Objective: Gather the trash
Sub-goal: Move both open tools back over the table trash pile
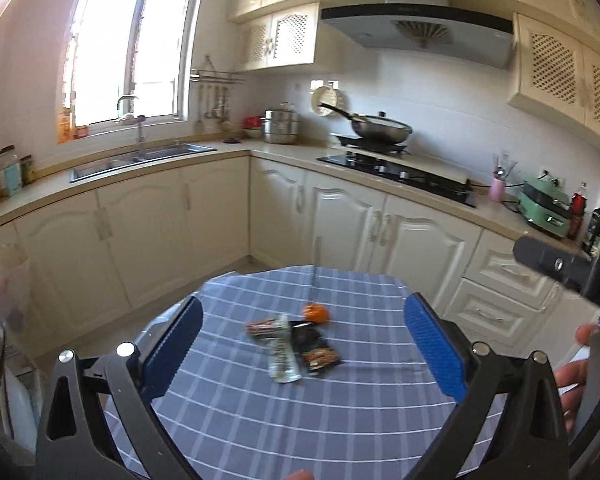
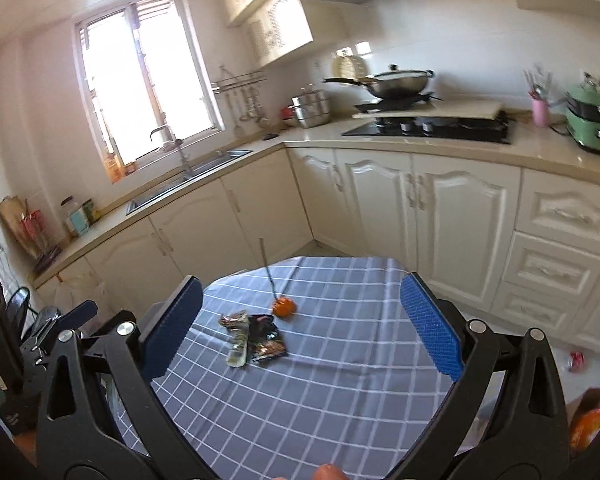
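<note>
Trash lies in the middle of a table with a blue checked cloth (image 1: pixel 340 412): a clear plastic wrapper (image 1: pixel 282 354), a dark snack packet (image 1: pixel 316 350), a small reddish wrapper (image 1: pixel 262 326) and orange peel (image 1: pixel 316 314). The same pile shows in the right wrist view: clear wrapper (image 2: pixel 238 344), dark packet (image 2: pixel 268 340), orange peel (image 2: pixel 284 307). My left gripper (image 1: pixel 302 344) is open, held above the near side of the table with the pile between its fingers in view. My right gripper (image 2: pixel 300 320) is open and empty, also above the table.
Cream kitchen cabinets (image 1: pixel 180 220) run behind the table, with a sink (image 1: pixel 140 160) and a hob (image 1: pixel 396 168) carrying a wok (image 1: pixel 376 126). A thin stick (image 2: pixel 266 264) stands up by the peel. A clear bag (image 1: pixel 4 280) hangs at far left. An orange box (image 2: pixel 592 420) sits low right.
</note>
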{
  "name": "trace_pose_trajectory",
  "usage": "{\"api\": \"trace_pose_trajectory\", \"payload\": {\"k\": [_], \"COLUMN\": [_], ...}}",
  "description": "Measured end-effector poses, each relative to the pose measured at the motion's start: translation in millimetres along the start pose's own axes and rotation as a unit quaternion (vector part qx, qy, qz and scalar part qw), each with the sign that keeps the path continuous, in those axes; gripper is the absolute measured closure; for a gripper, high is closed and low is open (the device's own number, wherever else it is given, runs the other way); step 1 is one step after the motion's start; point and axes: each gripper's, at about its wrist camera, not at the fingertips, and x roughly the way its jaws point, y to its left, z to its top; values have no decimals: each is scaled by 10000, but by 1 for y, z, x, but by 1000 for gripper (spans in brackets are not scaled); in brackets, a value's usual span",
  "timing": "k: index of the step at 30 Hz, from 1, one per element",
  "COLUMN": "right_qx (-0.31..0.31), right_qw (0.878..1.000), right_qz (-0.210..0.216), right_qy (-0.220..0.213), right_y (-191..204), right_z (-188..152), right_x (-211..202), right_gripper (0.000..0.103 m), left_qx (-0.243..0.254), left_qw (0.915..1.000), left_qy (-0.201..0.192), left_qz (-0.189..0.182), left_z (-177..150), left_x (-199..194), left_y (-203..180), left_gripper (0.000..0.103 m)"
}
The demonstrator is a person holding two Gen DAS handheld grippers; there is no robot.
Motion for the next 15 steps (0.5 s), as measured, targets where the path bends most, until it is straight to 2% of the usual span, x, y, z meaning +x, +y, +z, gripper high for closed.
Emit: {"api": "trace_pose_trajectory", "payload": {"k": [6,11,15], "right_qx": [-269,-396,-442], "right_qw": [9987,9959,9920], "right_qz": [32,-19,-81], "right_qy": [432,818,1182], "right_y": [23,29,26], "right_z": [-8,-22,-35], "right_x": [40,79,111], "right_gripper": [6,6,6], "left_qx": [-56,16,38], "left_qw": [9996,9977,9939], "left_qy": [233,629,1081], "left_qz": [162,235,229], "left_z": [-13,-34,-54], "left_x": [24,61,106], "left_y": [26,34,39], "left_gripper": [5,5,5]}}
